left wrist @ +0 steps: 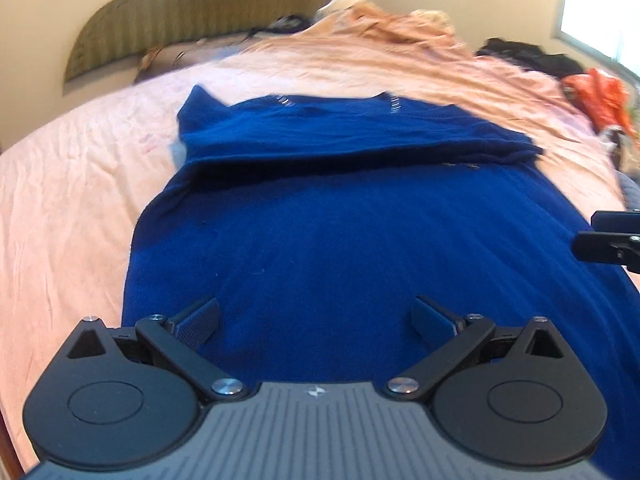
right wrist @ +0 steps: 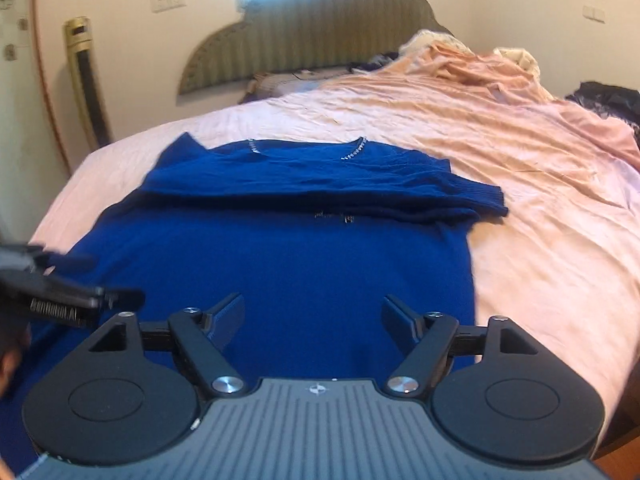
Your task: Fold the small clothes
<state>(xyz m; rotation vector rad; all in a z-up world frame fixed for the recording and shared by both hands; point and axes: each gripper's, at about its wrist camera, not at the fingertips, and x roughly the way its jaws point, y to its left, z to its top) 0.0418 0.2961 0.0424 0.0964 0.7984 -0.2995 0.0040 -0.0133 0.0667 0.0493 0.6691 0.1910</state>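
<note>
A dark blue knit sweater [left wrist: 340, 220] lies flat on the pink bedsheet [left wrist: 60, 200], its sleeves folded across the chest near the beaded neckline. My left gripper [left wrist: 316, 322] hovers open over the sweater's lower part, nothing between its fingers. In the right wrist view the same sweater [right wrist: 300, 256] fills the middle, one ribbed cuff [right wrist: 490, 200] reaching right. My right gripper [right wrist: 312, 320] is open above the lower hem area. The left gripper [right wrist: 80, 298] shows at the left edge there; the right gripper's fingers [left wrist: 608, 240] poke in at the right edge of the left wrist view.
A rumpled peach blanket [right wrist: 480, 92] is piled toward the headboard [right wrist: 320, 32]. Dark clothes [left wrist: 528, 56] and an orange item [left wrist: 600, 96] lie at the far right of the bed. A tall gold fan [right wrist: 86, 80] stands by the wall on the left.
</note>
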